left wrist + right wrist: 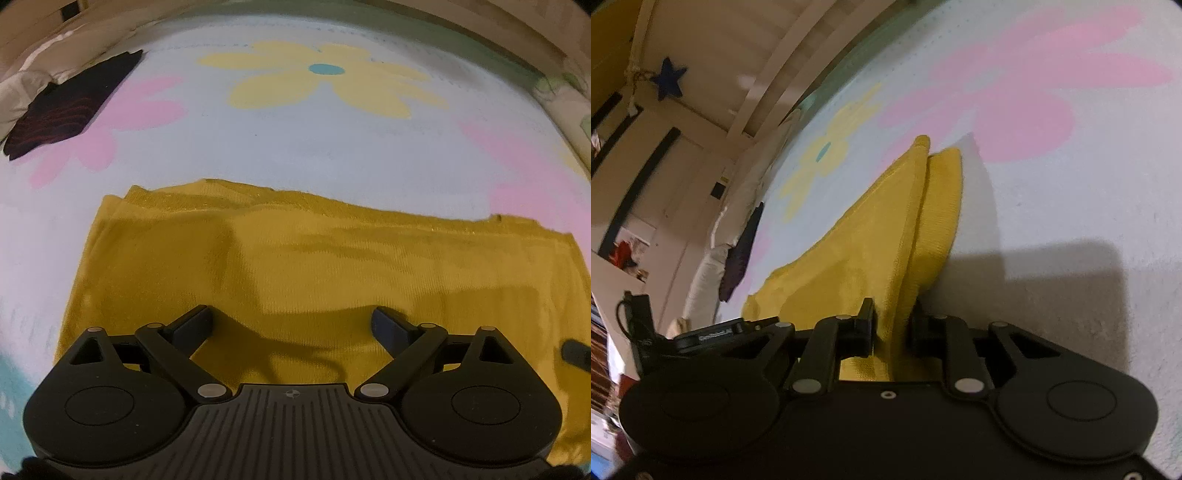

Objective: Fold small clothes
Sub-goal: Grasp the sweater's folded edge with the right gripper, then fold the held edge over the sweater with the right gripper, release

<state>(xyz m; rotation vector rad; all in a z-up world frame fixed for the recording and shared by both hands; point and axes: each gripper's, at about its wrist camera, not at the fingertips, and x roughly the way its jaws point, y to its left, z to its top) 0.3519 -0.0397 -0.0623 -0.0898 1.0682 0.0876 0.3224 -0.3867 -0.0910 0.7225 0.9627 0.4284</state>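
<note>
A mustard-yellow garment (295,258) lies folded flat on a flowered bedspread (295,140). My left gripper (293,325) hovers over its near edge, jaws wide apart, with only flat cloth below them. In the right wrist view the yellow garment (871,236) has its layered edge bunched up between the fingers of my right gripper (892,325), which is shut on that edge. The black tip of the right gripper (574,352) shows at the garment's right side in the left wrist view.
A dark folded garment (70,107) with red lines rests at the bedspread's far left, beside white pillows (22,85). A bed frame (764,92), a blue star (668,79) and shelves stand beyond the bed. Pale bedspread (1052,206) stretches to the right.
</note>
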